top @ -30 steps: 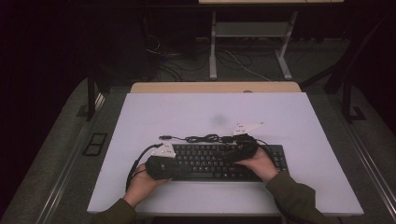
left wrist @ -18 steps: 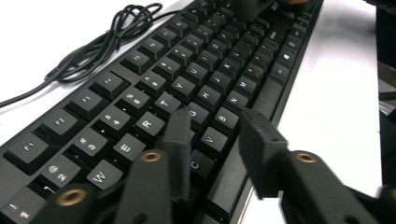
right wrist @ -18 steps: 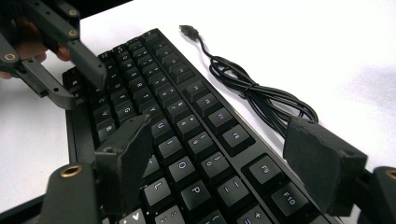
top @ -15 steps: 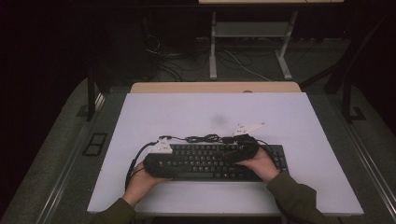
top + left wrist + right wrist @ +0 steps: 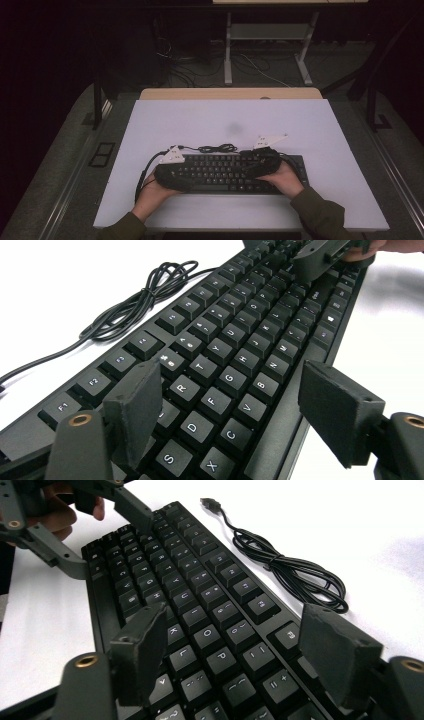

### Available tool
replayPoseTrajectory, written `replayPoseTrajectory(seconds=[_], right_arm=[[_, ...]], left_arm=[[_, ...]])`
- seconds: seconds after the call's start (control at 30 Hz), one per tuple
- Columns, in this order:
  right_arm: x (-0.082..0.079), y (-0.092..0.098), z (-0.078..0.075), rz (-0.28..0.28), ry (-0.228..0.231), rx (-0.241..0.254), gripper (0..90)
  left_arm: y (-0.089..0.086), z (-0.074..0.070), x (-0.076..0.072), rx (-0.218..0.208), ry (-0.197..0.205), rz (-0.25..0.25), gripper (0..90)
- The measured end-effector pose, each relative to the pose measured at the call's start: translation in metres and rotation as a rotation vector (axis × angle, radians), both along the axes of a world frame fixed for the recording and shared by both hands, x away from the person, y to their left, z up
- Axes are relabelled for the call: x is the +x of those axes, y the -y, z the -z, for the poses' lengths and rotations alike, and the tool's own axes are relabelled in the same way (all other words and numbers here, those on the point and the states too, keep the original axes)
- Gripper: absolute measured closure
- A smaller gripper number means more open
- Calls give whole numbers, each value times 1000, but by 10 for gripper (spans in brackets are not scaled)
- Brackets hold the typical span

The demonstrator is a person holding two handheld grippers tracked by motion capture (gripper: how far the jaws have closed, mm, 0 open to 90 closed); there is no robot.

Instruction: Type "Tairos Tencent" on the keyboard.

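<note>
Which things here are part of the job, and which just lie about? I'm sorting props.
In the job: keyboard, left gripper, right gripper.
Lying about: the keyboard's coiled cable, white table, desk frame behind.

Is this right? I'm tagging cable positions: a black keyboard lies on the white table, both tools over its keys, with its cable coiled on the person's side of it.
Not quite. The cable lies coiled on the far side of the keyboard, away from the person, as the high view shows. The rest holds: white table, left tool and right tool over the keys.
</note>
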State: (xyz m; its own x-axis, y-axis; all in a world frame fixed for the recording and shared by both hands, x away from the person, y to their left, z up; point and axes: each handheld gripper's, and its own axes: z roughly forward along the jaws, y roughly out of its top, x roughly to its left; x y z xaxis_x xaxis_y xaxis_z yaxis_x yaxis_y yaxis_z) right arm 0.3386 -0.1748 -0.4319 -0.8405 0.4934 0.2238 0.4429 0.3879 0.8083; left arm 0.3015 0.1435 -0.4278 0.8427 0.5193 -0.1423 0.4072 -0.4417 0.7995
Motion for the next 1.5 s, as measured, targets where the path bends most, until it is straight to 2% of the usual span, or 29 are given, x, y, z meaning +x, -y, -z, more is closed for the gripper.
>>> replayPoseTrajectory(seconds=[0.27,0.53,0.6,0.83,1.17,1.5], right_arm=[[-8,11,-3,-20,-11,12,398],[-20,23,-4,-37,-3,18,501],[-22,26,-3,-40,-7,29,545],[-28,37,-5,-58,2,19,677],[-39,48,1,-78,-15,-54,866],[-39,46,7,-90,-20,-114,893]], left_arm=[[0,0,1,-2,9,-1,246],[0,0,1,-13,9,5,245],[0,0,1,-16,10,8,242],[1,0,1,-19,12,10,236],[1,0,1,-28,13,16,236],[3,0,4,-19,16,22,229]])
